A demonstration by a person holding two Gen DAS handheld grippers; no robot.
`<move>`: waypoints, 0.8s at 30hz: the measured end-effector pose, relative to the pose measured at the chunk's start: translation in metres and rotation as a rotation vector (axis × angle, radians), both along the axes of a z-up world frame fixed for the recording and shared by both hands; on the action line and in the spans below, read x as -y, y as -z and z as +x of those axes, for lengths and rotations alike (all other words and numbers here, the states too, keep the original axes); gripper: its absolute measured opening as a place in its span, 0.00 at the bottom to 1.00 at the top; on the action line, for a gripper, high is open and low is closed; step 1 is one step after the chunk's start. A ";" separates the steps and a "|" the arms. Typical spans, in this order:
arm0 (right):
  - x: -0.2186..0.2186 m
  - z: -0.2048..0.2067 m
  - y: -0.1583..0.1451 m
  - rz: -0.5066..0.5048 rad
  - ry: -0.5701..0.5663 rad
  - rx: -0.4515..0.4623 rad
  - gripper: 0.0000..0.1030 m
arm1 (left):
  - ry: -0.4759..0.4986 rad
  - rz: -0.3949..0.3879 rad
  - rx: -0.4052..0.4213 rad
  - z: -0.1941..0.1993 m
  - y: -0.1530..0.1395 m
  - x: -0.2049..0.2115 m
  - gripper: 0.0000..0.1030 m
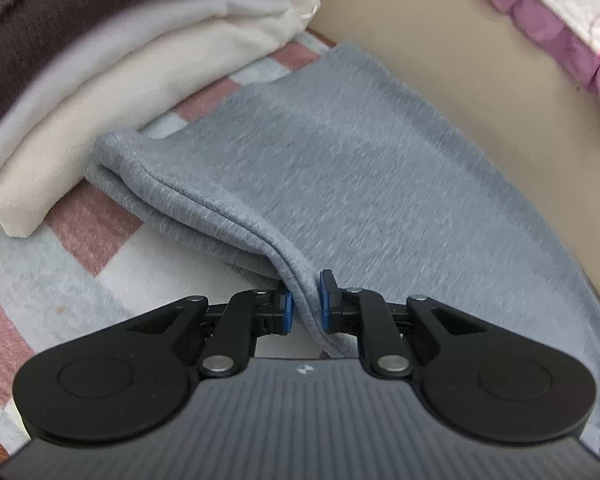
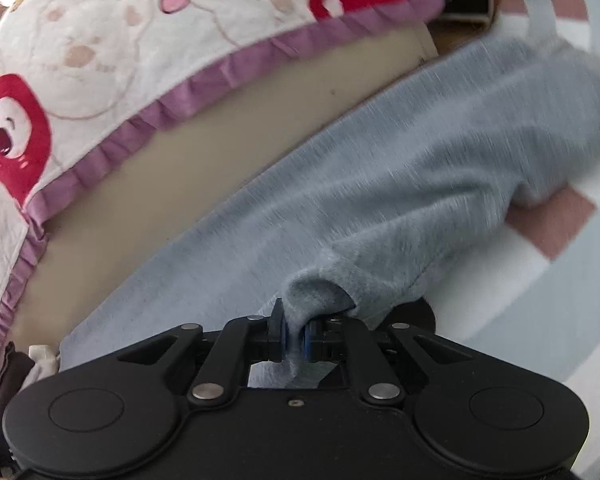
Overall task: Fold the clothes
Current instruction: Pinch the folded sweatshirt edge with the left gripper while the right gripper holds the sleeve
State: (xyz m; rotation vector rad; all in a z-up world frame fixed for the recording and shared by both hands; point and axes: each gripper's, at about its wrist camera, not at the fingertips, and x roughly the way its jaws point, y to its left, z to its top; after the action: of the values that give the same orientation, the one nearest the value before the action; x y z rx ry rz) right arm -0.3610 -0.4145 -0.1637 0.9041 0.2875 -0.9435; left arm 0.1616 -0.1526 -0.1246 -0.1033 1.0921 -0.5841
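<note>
A grey fleece garment [image 1: 340, 152] lies folded over on a checked pink, grey and white cloth [image 1: 88, 220]. In the left wrist view my left gripper [image 1: 305, 304] is shut on the garment's doubled hemmed edge, its blue pads pinching the seam. The right wrist view shows the same grey garment [image 2: 400, 200] stretching away to the upper right. My right gripper [image 2: 297, 334] is shut on a bunched fold of it, the fabric pinched tight between the blue pads.
A stack of folded clothes, cream [image 1: 112, 92] below and dark brown [image 1: 60, 4] on top, sits at the left. A beige surface [image 2: 160, 184] and a white bear-print quilt with purple frill [image 2: 100, 52] run alongside the garment.
</note>
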 end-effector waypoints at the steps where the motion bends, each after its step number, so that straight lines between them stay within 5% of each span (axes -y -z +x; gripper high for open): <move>1: 0.001 -0.001 0.001 0.009 0.002 0.005 0.08 | -0.013 -0.008 0.007 0.001 -0.001 -0.001 0.15; 5: 0.002 -0.010 0.010 0.062 0.016 0.034 0.08 | -0.097 0.078 0.080 0.002 0.002 -0.006 0.17; 13: 0.008 -0.017 0.023 0.153 0.038 0.103 0.16 | -0.129 -0.060 -0.050 0.033 0.019 -0.025 0.18; 17: 0.009 -0.017 0.028 0.180 0.048 0.093 0.17 | -0.051 -0.010 0.015 0.030 0.016 -0.010 0.30; 21: 0.012 -0.013 0.038 0.214 0.064 0.099 0.40 | -0.024 0.013 0.060 0.026 0.015 0.001 0.40; 24: 0.020 -0.004 0.047 0.217 0.077 0.101 0.42 | 0.003 0.008 0.070 0.027 0.015 0.005 0.51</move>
State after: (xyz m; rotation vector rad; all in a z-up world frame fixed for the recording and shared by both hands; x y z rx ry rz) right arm -0.3650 -0.4349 -0.2106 1.1649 0.2736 -0.9461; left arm 0.1891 -0.1579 -0.1399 -0.0741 1.0266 -0.5820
